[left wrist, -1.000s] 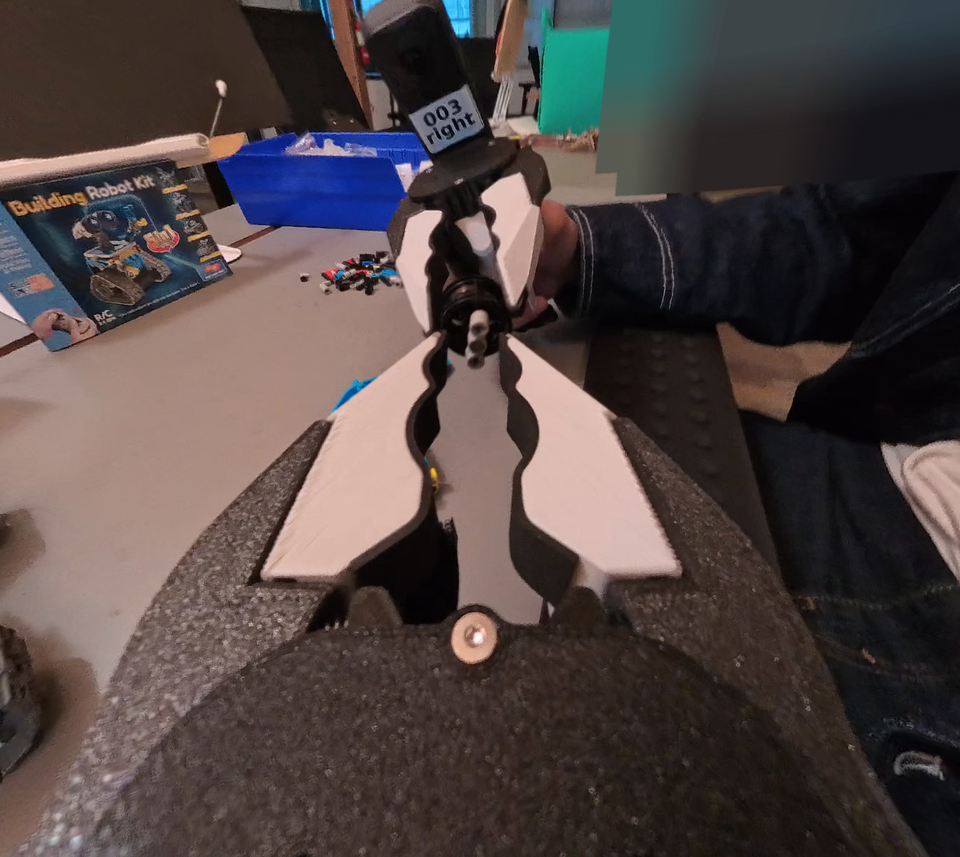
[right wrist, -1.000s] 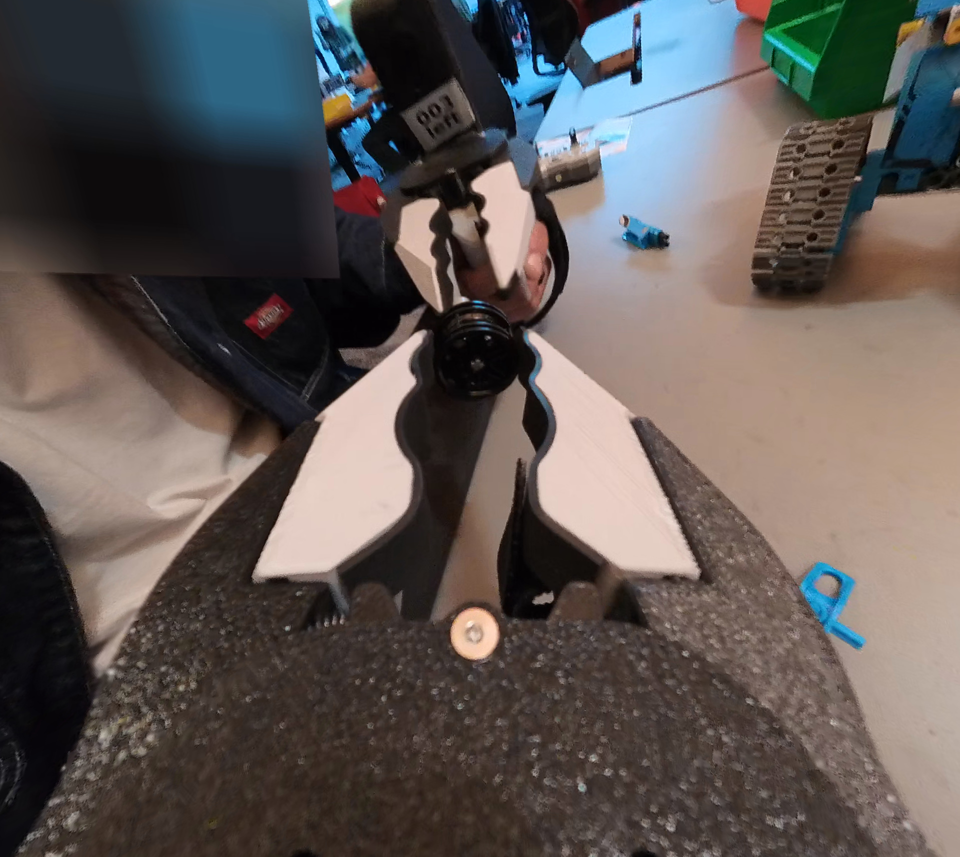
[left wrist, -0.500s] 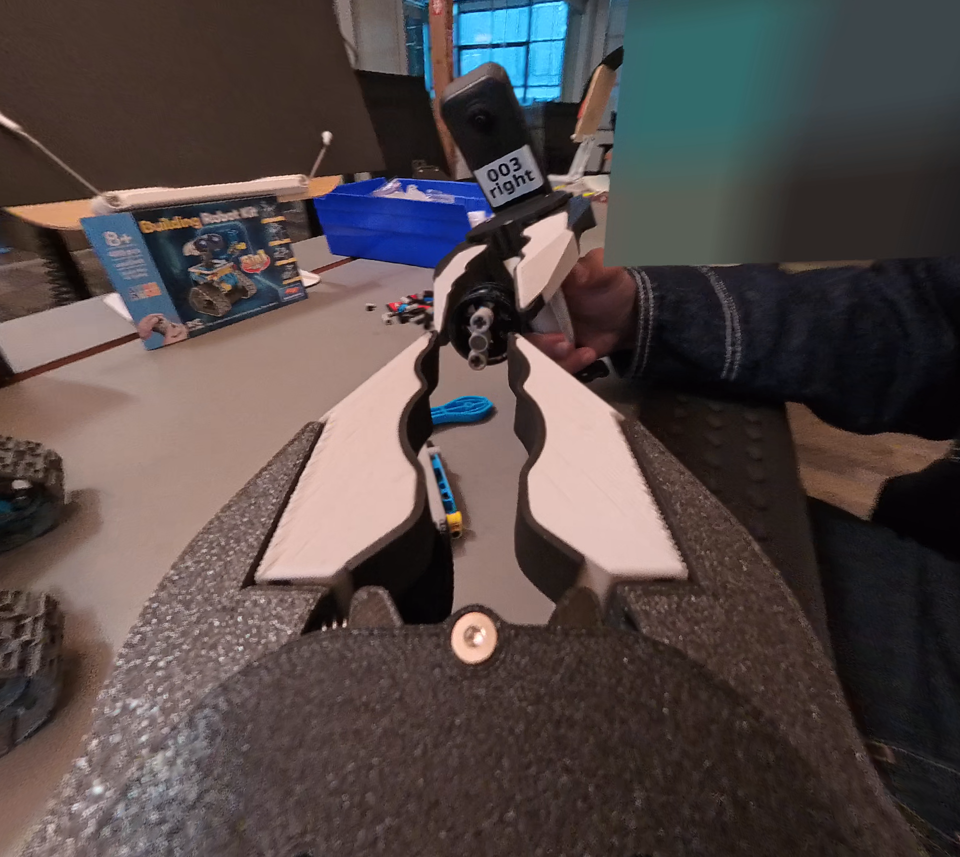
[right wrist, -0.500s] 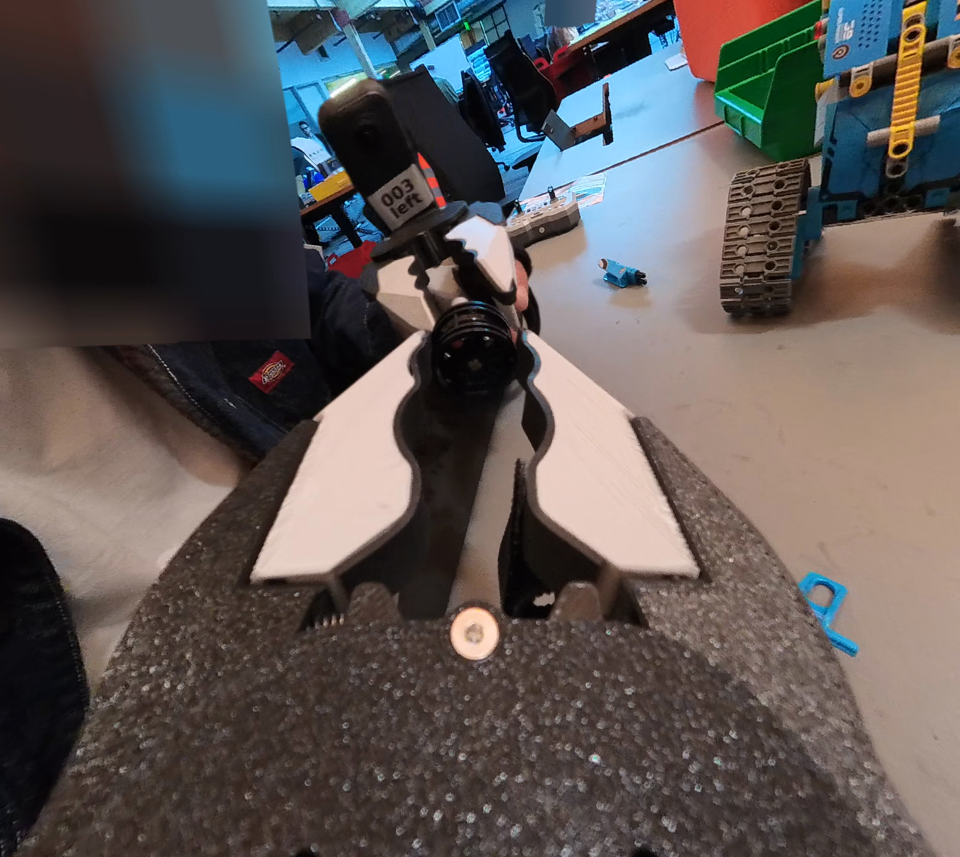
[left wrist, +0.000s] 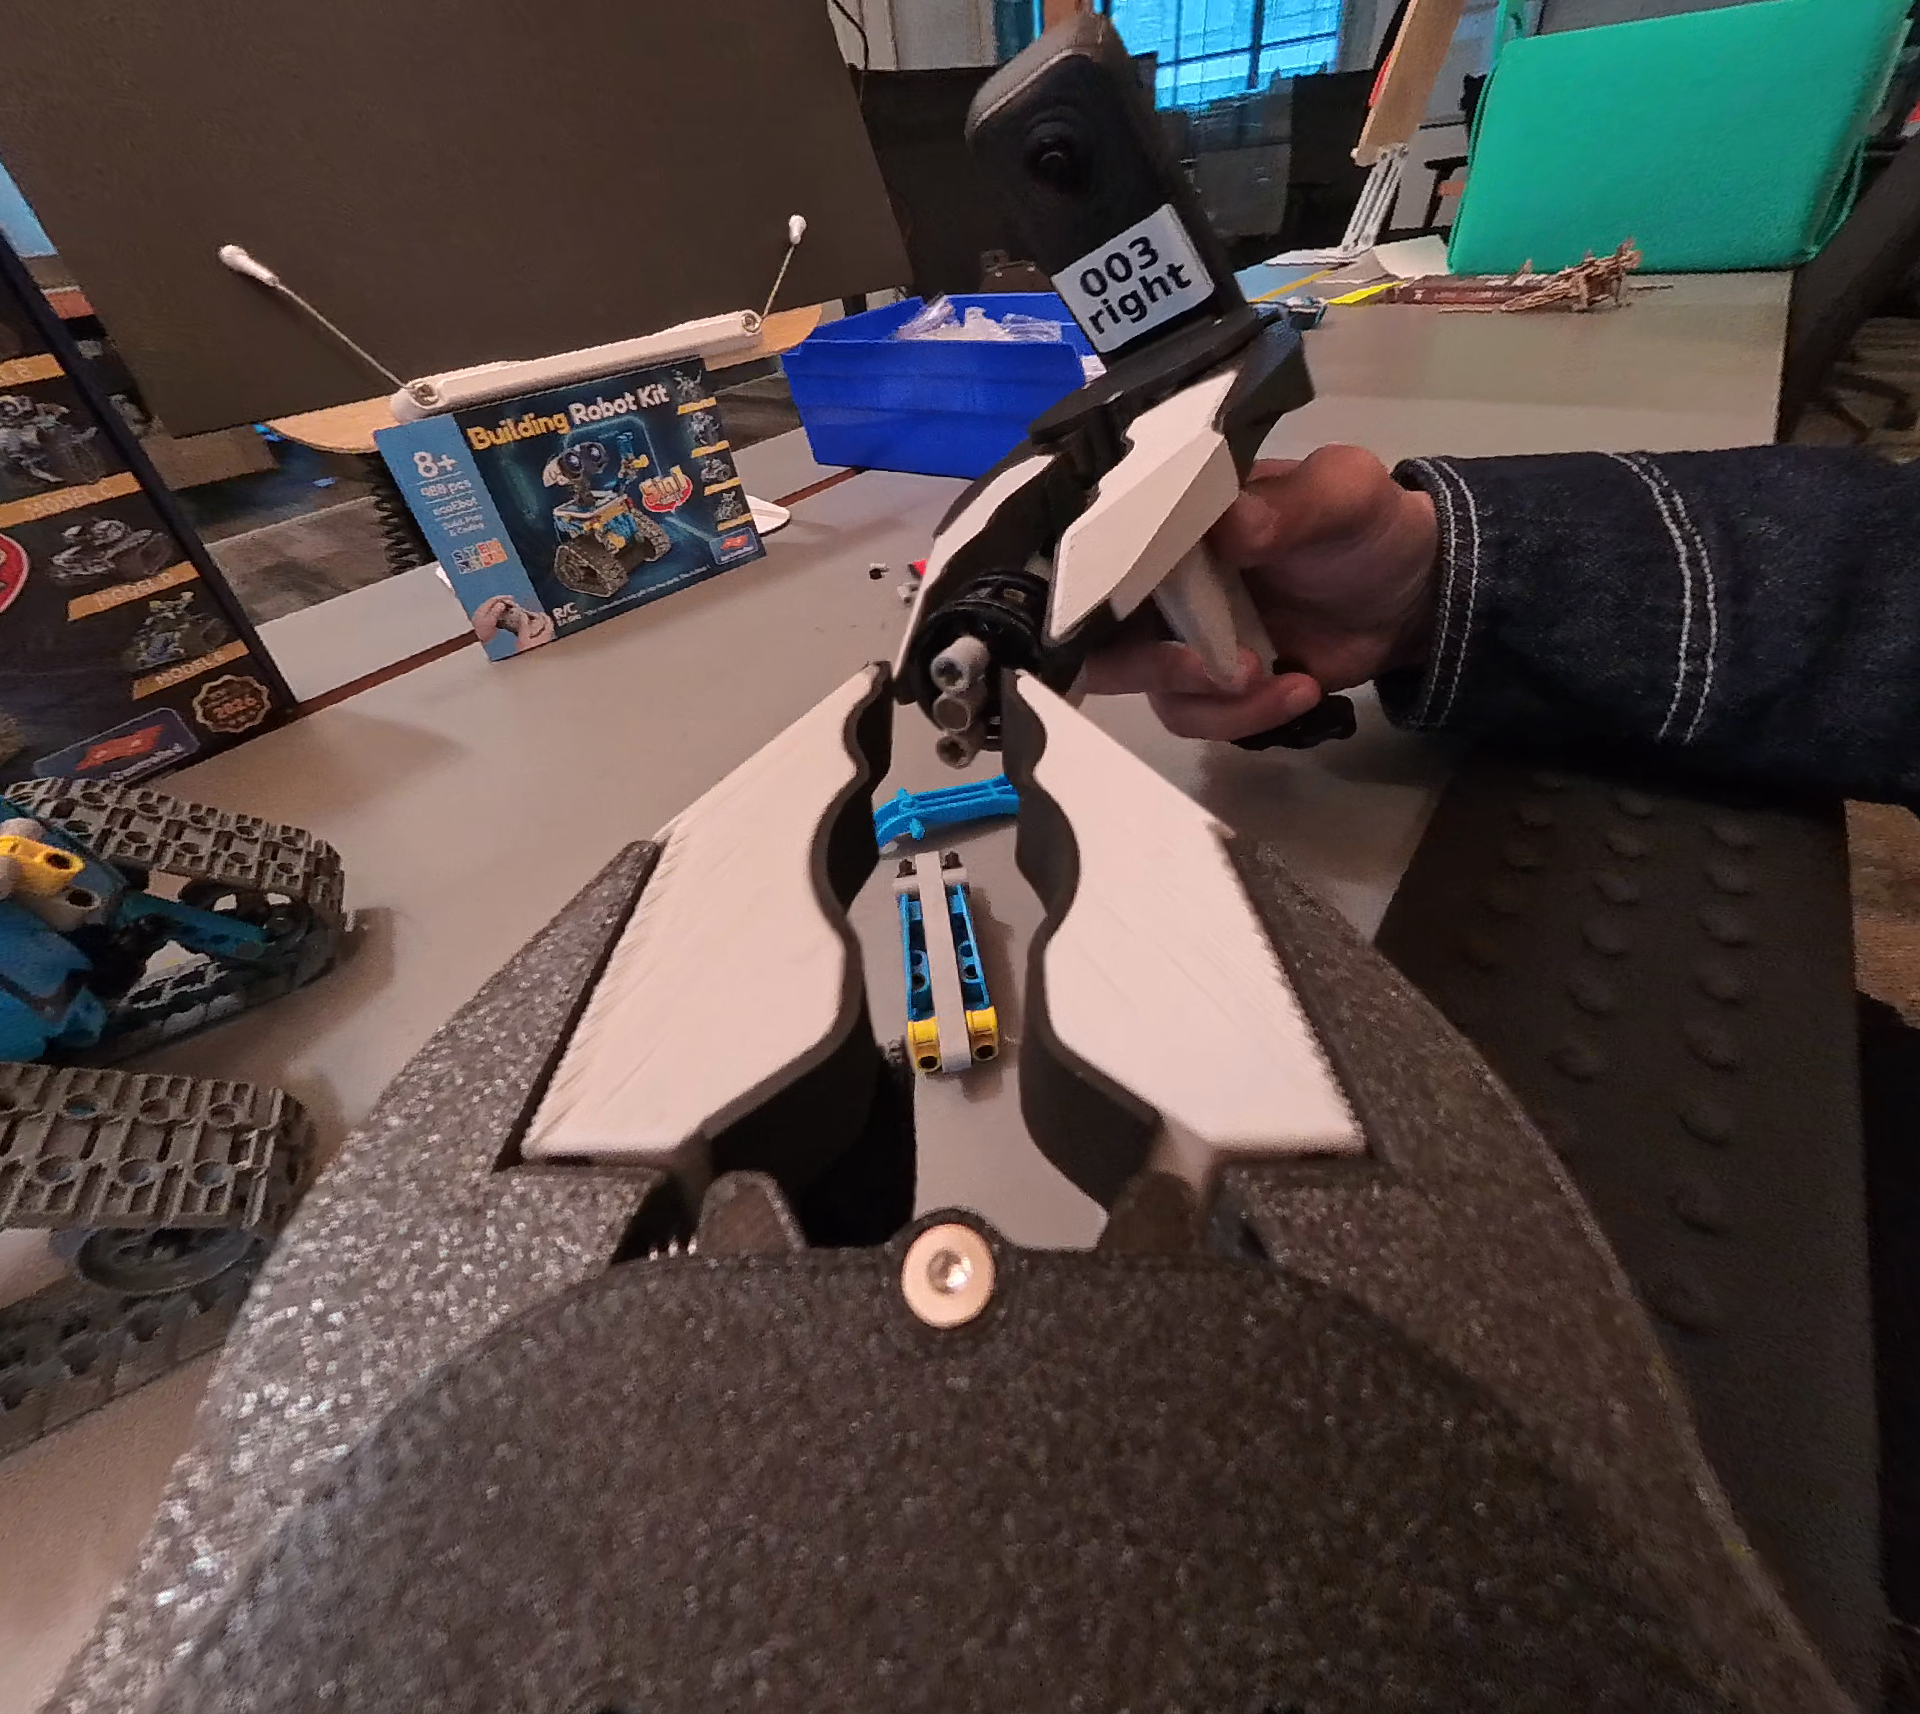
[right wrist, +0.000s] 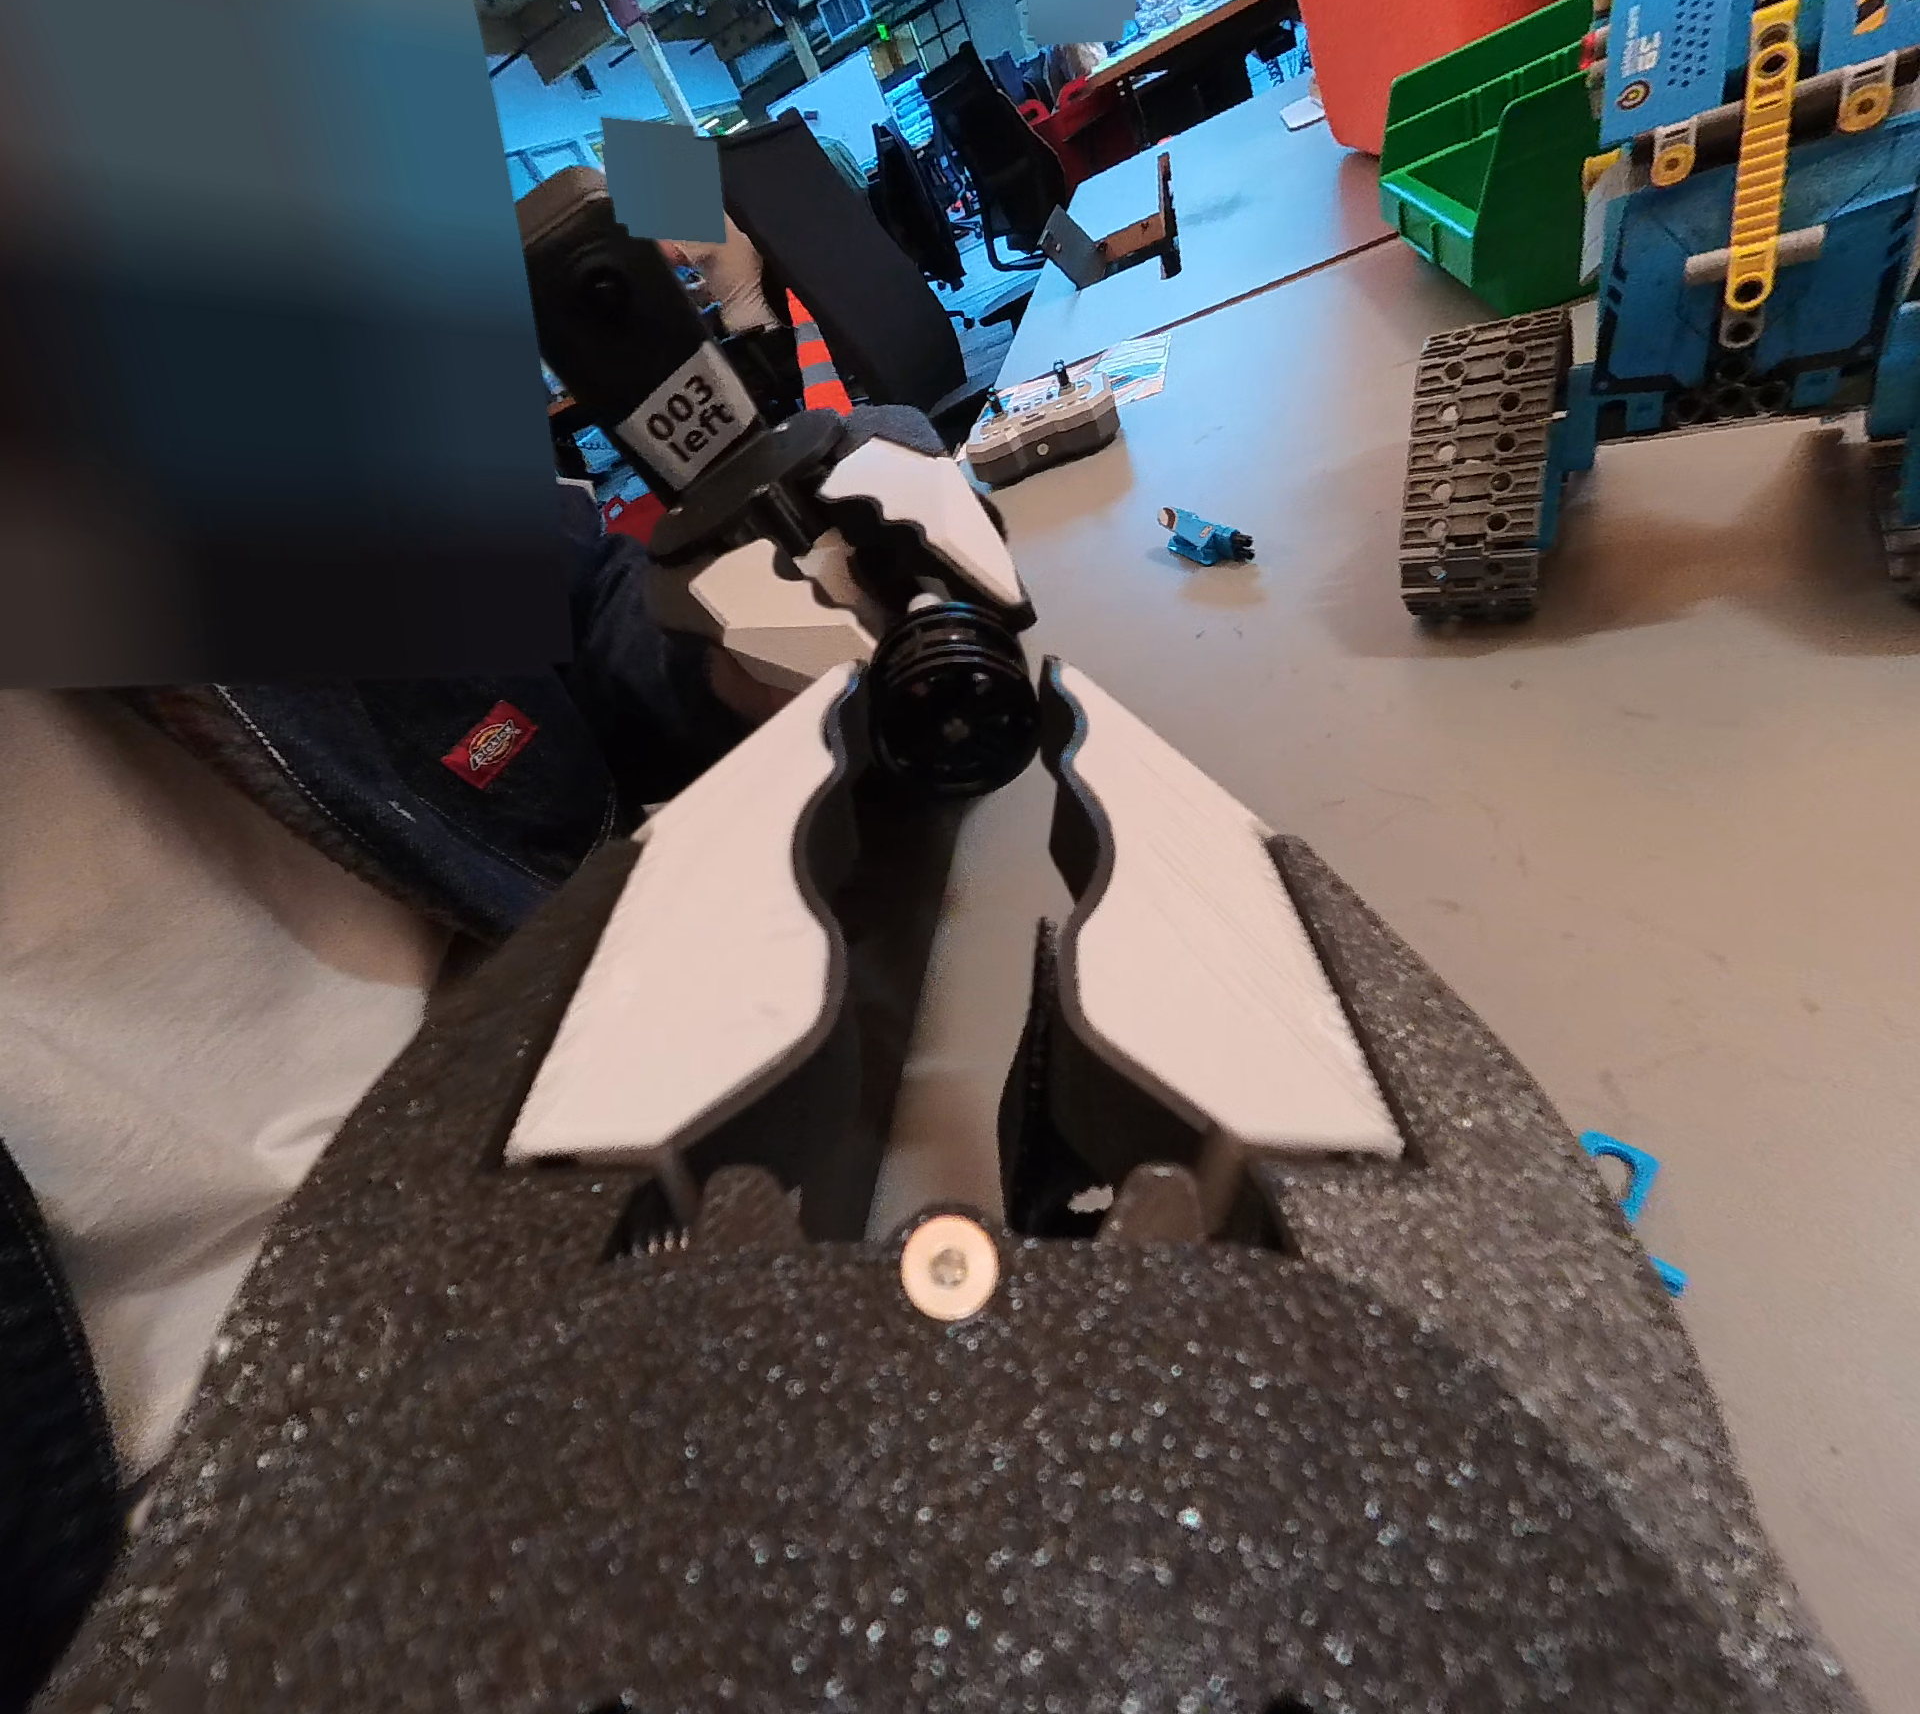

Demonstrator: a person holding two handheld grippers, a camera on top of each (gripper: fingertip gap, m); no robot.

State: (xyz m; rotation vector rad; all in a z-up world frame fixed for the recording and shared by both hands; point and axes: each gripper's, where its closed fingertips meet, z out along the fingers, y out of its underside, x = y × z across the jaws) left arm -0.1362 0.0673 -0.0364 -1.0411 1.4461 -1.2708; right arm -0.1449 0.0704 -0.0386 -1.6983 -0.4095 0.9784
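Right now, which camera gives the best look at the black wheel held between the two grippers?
The right wrist view: the black wheel sits square between the right gripper fingertips, ribbed tread and hub face clear. In the left wrist view the wheel is mostly hidden inside the right gripper; only part of its rim and the grey pin piece show.

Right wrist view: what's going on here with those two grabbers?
A person holds a gripper in each hand above a grey table. The right gripper is shut on a black wheel; the left gripper pinches a grey connector at the wheel's hub. A tracked blue toy robot stands nearby.
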